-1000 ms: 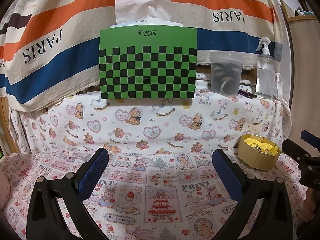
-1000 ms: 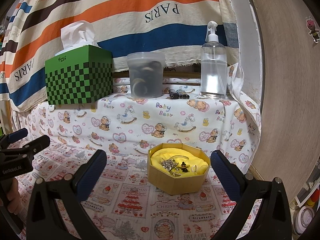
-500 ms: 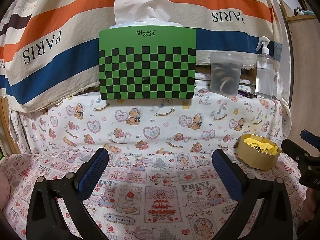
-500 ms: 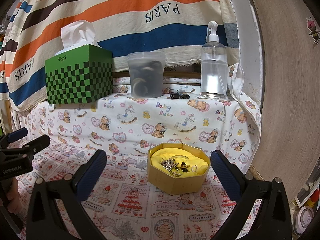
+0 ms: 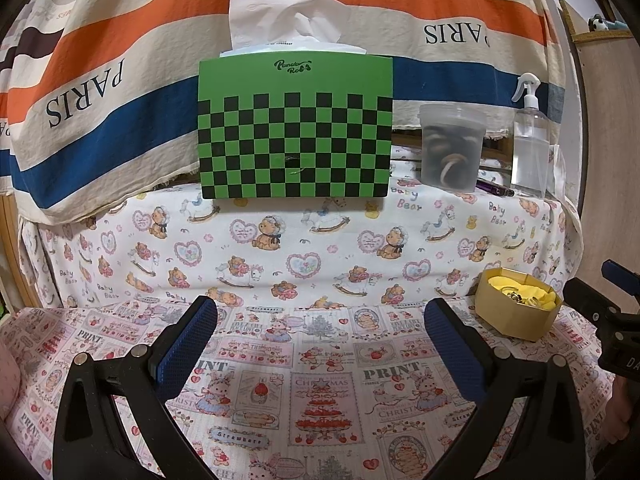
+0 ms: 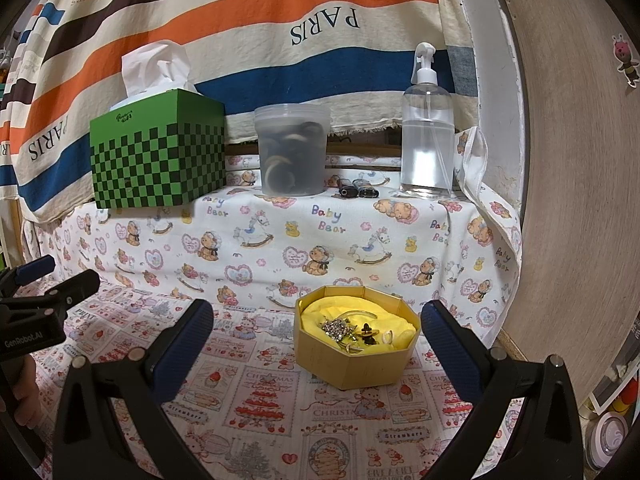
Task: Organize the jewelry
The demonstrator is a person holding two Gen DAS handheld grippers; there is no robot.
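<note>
A gold octagonal box (image 6: pixel 356 360) lined with yellow cloth sits on the printed cloth and holds several jewelry pieces (image 6: pixel 352 331). It also shows in the left wrist view (image 5: pixel 516 318) at the right. My right gripper (image 6: pixel 316 344) is open and empty, its fingers on either side of the box and a little short of it. My left gripper (image 5: pixel 320 344) is open and empty over bare cloth, left of the box. Each gripper shows at the edge of the other's view.
On the raised ledge behind stand a green checkered tissue box (image 5: pixel 294 128), a clear tub with rings (image 6: pixel 292 150), a spray bottle (image 6: pixel 428 128) and two dark lighters (image 6: pixel 356 191). A wooden panel (image 6: pixel 580 200) bounds the right side.
The left wrist view has shifted slightly; the box looks a touch further away. The right gripper has not visibly moved.
</note>
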